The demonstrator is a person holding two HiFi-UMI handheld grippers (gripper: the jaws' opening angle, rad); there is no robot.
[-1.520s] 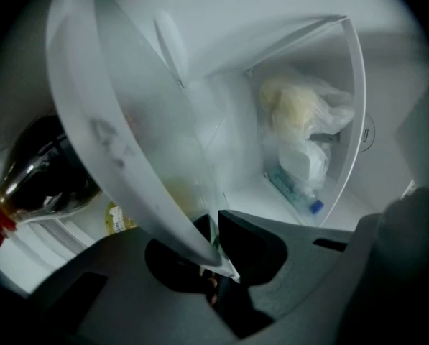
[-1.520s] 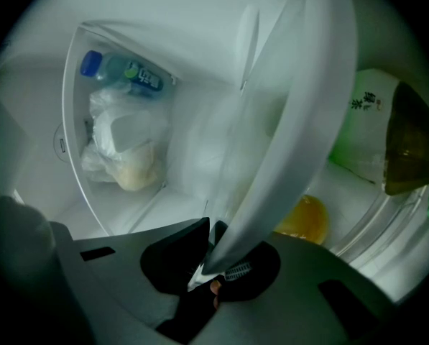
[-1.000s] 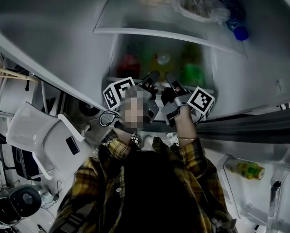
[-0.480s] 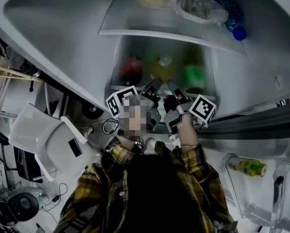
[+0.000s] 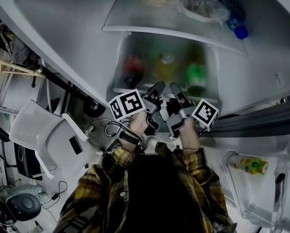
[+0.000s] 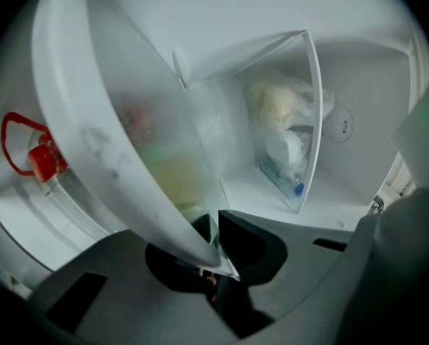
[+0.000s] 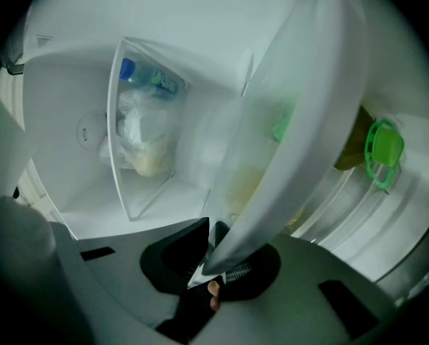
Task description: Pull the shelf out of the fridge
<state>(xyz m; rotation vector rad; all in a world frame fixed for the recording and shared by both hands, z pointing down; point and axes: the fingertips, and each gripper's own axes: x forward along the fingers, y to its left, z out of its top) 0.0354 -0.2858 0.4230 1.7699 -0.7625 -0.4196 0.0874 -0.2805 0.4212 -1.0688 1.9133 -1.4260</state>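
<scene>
The left gripper point(image 6: 215, 230) has its jaws clamped on the white front rim of the shelf point(image 6: 92, 121), with the rim's edge pinched between the dark pads. The right gripper point(image 7: 213, 249) is closed on that same rim in the same way. In the head view the two grippers sit side by side near the centre, the left one at 9 o'clock of the right. Both point toward 12 o'clock into the fridge point(image 5: 62, 23).

The shelf is a frosted pane that runs from the jaws back into the compartment. It lies below a clear upper shelf point(image 5: 154, 21). Blurred red, yellow and green bottle shapes show through the pane. Under the rim, a red-capped bottle point(image 6: 42, 160) sits at 9 o'clock in the left gripper view. A green-capped bottle point(image 7: 383, 149) sits at 3 o'clock in the right gripper view.

The upper shelf carries plastic bags point(image 5: 198, 1) and, at 1 o'clock in the head view, a blue-capped bottle point(image 5: 239, 31).

Outside the fridge, a white chair point(image 5: 47, 135) stands at 8 o'clock. A door bin point(image 5: 232, 188) at 4 o'clock holds a yellow-green bottle point(image 5: 247, 165).
</scene>
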